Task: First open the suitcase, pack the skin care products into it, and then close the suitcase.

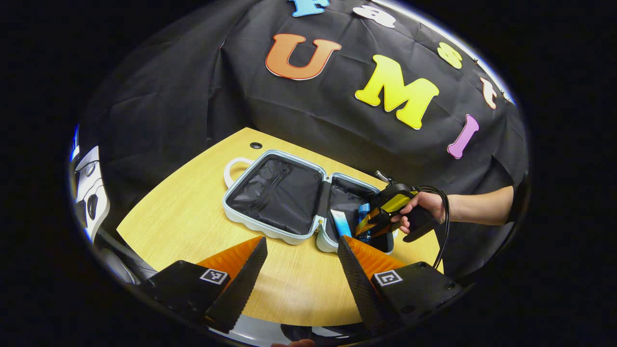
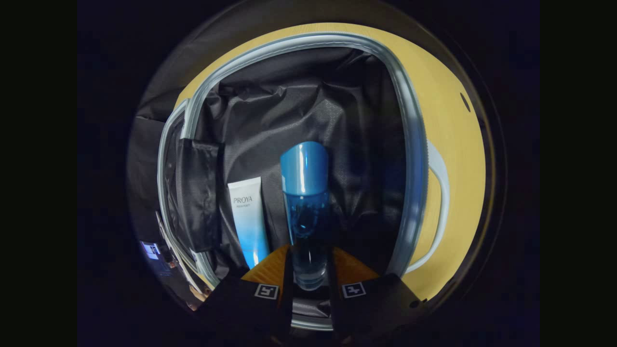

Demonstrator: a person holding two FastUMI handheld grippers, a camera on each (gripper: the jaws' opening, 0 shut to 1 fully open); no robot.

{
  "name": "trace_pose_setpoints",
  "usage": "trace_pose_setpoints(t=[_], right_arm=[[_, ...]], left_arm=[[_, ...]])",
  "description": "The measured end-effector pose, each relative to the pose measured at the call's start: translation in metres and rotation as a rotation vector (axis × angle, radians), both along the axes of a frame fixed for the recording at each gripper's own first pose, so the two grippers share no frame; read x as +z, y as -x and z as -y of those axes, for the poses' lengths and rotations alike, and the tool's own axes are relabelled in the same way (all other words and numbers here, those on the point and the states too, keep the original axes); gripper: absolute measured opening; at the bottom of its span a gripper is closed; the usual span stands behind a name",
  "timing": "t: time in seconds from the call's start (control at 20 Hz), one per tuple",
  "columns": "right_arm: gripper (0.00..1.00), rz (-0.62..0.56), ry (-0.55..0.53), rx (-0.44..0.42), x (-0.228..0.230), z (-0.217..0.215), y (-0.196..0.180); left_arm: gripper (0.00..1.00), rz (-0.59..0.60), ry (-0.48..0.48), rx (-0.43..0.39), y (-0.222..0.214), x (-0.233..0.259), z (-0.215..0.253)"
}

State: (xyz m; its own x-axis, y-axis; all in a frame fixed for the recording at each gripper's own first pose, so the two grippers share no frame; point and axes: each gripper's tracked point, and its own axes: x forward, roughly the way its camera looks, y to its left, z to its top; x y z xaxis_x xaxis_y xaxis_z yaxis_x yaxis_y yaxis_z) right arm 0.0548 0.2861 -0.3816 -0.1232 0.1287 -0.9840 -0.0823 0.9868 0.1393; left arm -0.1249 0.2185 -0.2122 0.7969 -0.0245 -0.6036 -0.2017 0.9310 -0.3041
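The pale blue suitcase [image 1: 270, 230] lies open flat on the wooden table [image 1: 193, 217], both halves lined in black. In its right half lie a white-and-blue tube [image 1: 341, 222] and a blue bottle [image 1: 364, 212]. My right gripper [image 1: 367, 230], held by a hand [image 1: 424, 205], reaches into that half. In the right gripper view the right gripper [image 2: 311, 247] is shut on the base of the blue bottle [image 2: 306, 202], which lies beside the tube [image 2: 248, 217] on the lining inside the suitcase rim [image 2: 409, 144]. My left gripper [image 1: 301, 238] hovers open over the table's near side, holding nothing.
The suitcase's white handle [image 1: 233, 168] points to the far left; the same handle [image 2: 441, 193] shows at the right of the right gripper view. A cable hole [image 1: 256, 145] sits near the table's far corner. White equipment [image 1: 89, 193] stands off the left edge. A forearm [image 1: 477, 207] comes in from the right.
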Motion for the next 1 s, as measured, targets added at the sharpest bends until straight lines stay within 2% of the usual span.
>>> trace_pose_setpoints(t=[0.3,0.45,0.5,0.55,0.6,0.65,0.7,0.75,0.9,0.95,1.0], right_arm=[[0.39,0.000,-0.028,-0.064,0.011,0.005,0.010],[0.44,0.037,-0.060,-0.091,0.039,0.015,0.021],[0.42,0.060,-0.079,-0.084,0.052,0.018,0.025],[0.45,0.091,-0.107,-0.066,0.069,0.020,0.030],[0.50,0.141,-0.138,-0.032,0.082,0.024,0.032],[0.60,0.214,-0.152,-0.001,0.098,0.030,0.031],[0.55,0.298,-0.161,0.024,0.111,0.040,0.027],[0.62,0.386,-0.170,0.053,0.126,0.050,0.024],[0.59,0.675,-0.116,0.156,0.167,0.090,0.008],[0.65,0.760,-0.079,0.193,0.182,0.106,0.004],[0.66,0.810,-0.062,0.203,0.194,0.116,0.005]], left_arm=[[0.94,-0.007,-0.013,0.015,-0.016,-0.004,-0.021],[0.94,-0.023,-0.046,0.075,-0.030,-0.014,-0.060],[0.95,-0.024,-0.050,0.079,-0.037,-0.018,-0.075],[0.95,-0.021,-0.063,0.086,-0.048,-0.024,-0.094],[0.94,-0.018,-0.066,0.095,-0.062,-0.032,-0.115],[0.94,-0.020,-0.060,0.111,-0.075,-0.038,-0.136],[0.94,-0.018,-0.045,0.123,-0.088,-0.045,-0.154],[0.95,-0.021,-0.028,0.130,-0.101,-0.053,-0.171],[0.95,-0.057,0.018,0.120,-0.137,-0.085,-0.208],[0.95,-0.095,0.024,0.126,-0.148,-0.099,-0.218],[0.94,-0.129,0.033,0.134,-0.157,-0.114,-0.225]])
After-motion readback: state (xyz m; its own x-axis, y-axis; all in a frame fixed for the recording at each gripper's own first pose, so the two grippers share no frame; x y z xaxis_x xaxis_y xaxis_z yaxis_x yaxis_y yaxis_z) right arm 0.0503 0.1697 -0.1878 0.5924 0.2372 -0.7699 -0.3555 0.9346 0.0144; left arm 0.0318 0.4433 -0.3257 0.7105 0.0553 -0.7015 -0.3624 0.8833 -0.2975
